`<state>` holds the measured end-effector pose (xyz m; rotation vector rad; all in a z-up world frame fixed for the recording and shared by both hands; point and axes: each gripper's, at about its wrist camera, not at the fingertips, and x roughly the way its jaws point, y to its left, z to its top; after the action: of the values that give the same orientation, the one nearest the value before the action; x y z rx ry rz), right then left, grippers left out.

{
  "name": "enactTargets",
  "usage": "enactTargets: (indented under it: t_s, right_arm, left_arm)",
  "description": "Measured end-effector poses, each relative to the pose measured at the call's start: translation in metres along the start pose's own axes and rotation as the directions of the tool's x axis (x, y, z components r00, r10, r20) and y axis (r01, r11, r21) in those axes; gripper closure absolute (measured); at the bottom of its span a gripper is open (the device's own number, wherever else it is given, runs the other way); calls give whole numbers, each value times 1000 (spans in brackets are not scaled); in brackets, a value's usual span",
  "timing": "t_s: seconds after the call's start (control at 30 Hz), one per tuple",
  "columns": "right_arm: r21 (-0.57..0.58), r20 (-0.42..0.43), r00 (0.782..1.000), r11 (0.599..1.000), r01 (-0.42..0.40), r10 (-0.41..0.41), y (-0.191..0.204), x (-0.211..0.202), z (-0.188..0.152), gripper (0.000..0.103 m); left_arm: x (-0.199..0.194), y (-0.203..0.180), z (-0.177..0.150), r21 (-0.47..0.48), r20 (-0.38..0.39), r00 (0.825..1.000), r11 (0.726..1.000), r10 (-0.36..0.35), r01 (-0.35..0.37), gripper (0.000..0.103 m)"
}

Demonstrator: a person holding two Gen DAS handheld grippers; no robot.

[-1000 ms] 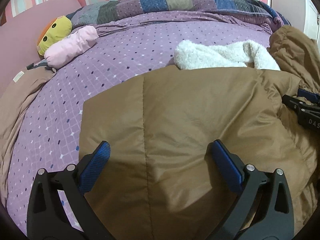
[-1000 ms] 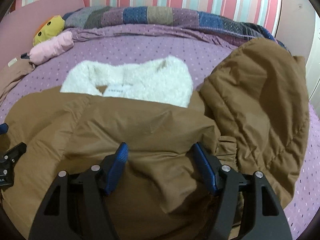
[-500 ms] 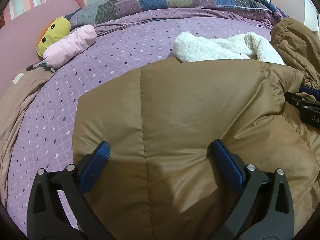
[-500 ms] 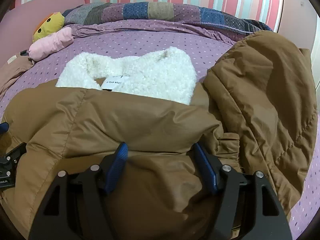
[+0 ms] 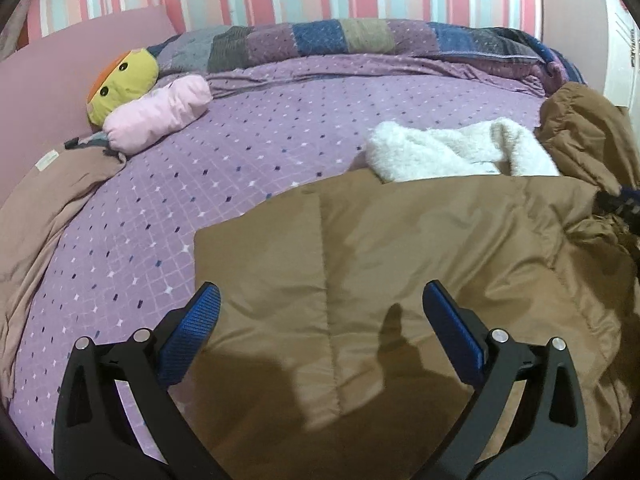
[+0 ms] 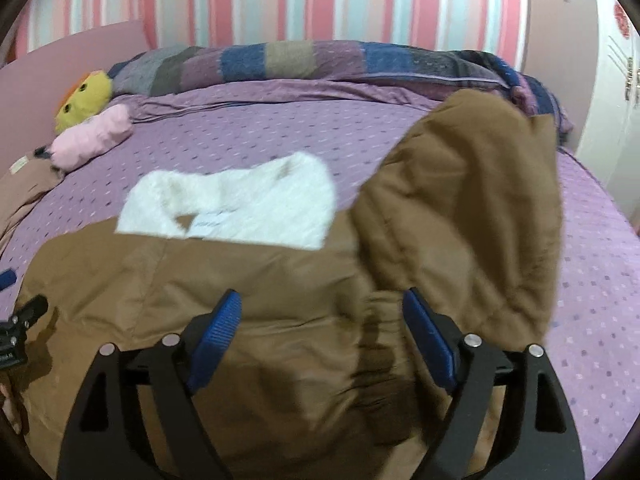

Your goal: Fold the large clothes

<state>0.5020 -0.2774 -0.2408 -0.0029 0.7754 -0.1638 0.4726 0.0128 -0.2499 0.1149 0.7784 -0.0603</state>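
A large brown padded coat lies spread on the purple bed, its white fleece collar at the far side. My left gripper is open and hovers over the coat's left panel, holding nothing. My right gripper is open above the coat's right part near a sleeve cuff. The white collar with a label and the brown hood or sleeve lie beyond it. The other gripper shows at the view edges.
The purple patterned bedspread surrounds the coat. A yellow plush toy and pink cushion lie far left. A patchwork quilt runs along the striped wall. A tan blanket hangs at the left edge.
Both grippers have risen and pulled back from the coat, so more bed and wall show. The coat has settled flatter. The right wrist view is blurred from motion.
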Motion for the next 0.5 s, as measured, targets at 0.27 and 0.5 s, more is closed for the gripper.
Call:
enactTargets:
  t_s: [0.27,0.5]
  right_arm:
    - [-111,-87,978,978,177,-187,-13,52,60,18]
    - [-198,-237,934,955,222,-267,-24,118,72,19]
  left_arm:
    - [9,-1,-4,2,-29,999,1000,-17,17,3]
    - [12,1,-2,-12,-46,999,1000,-13,12,3]
